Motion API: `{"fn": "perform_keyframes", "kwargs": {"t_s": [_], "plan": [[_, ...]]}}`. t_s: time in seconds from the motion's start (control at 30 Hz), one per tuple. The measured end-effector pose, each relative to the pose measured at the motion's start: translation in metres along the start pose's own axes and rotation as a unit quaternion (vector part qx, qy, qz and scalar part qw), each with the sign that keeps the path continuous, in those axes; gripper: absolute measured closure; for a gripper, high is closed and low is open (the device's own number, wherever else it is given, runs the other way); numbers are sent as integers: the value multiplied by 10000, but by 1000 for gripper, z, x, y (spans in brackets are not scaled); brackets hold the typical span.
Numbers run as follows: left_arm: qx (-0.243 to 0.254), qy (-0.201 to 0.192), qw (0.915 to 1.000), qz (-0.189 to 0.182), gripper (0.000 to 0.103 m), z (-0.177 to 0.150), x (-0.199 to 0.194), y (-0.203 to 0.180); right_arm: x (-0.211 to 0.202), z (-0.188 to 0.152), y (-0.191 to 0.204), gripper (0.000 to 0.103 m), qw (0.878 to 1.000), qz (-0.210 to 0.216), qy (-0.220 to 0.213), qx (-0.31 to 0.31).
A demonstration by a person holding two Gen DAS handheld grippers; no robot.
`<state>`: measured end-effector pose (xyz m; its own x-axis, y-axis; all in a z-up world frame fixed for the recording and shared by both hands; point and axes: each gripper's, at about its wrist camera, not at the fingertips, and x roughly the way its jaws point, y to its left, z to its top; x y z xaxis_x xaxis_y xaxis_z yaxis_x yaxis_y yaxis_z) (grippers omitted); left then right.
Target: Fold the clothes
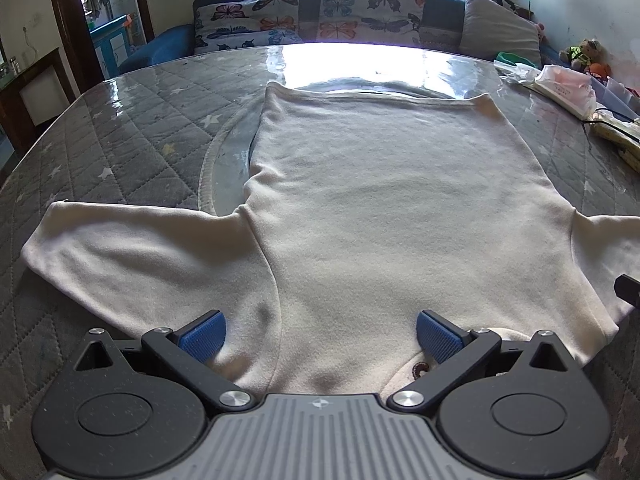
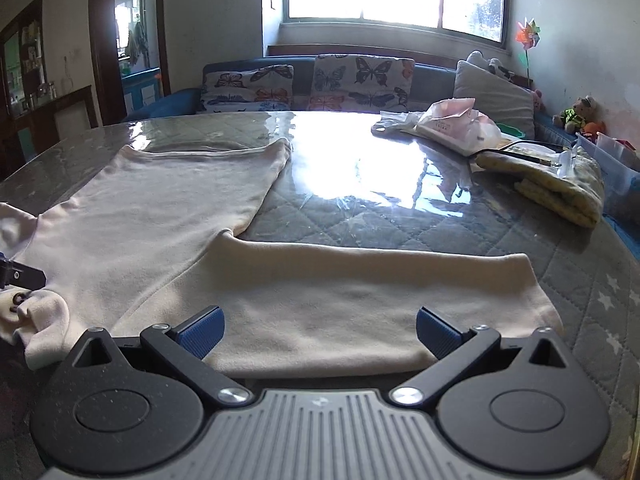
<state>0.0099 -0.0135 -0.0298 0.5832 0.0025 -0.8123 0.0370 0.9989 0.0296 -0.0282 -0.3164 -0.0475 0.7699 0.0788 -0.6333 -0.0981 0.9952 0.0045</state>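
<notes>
your cream sweater (image 1: 372,208) lay flat on the table (image 1: 120,132), sleeves spread, collar nearest you. your left hand-held gripper (image 1: 320,338) hung spread wide over the collar; your right hand-held gripper (image 2: 319,334) hung spread over one sleeve (image 2: 360,292).

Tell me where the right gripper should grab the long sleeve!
Probably at the cuff end of the sleeve. It lies flat, stretched out sideways, so the open right gripper could slide in from the outer right side, pinch both layers, and swing it over the shirt body.
</notes>
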Motion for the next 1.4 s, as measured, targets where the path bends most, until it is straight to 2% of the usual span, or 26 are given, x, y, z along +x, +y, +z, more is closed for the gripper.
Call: {"fn": "perform_keyframes", "kwargs": {"t_s": [0.23, 0.47, 0.73, 0.8, 0.93, 1.0, 1.07, 1.17, 1.27, 1.37, 1.4], "plan": [[307, -217, 9993, -76, 0, 9, -10, -17, -5, 0, -10, 0, 9997, -127, -84, 177], [618, -260, 9975, -244, 0, 11, -10, -41, -12, 2, -27, 1, 9978, -409, -195, 494], [910, -238, 9947, -415, 0, 8, -9, -66, -15, 1, -71, 13, 9893, -947, -161, 1096], [967, -244, 9940, -445, 0, 7, -9, -71, -15, -1, -84, 19, 9857, -1120, -111, 1255], [1112, -278, 9921, -511, 0, 8, -10, -84, -11, -5, -103, 28, 9805, -1200, 12, 1555], [1204, -275, 9909, -526, 0, 9, -9, -91, -9, -5, -107, 37, 9803, -1146, 40, 1610], [1262, -271, 9902, -540, 0, 10, -8, -97, -8, -6, -108, 39, 9807, -1146, 47, 1586], [1319, -241, 9893, -573, 0, 9, -5, -103, -8, -6, -108, 50, 9806, -1189, 38, 1559], [1391, -198, 9884, -574, 0, 9, -1, -110, -8, -6, -108, 63, 9807, -1200, 30, 1545], [1453, -195, 9875, -575, 0, 7, 2, -114, -9, -6, -113, 86, 9800, -1069, -10, 1679], [1470, -196, 9873, -572, 0, 7, 2, -115, -10, -6, -116, 87, 9793, -987, -36, 1769]]}}
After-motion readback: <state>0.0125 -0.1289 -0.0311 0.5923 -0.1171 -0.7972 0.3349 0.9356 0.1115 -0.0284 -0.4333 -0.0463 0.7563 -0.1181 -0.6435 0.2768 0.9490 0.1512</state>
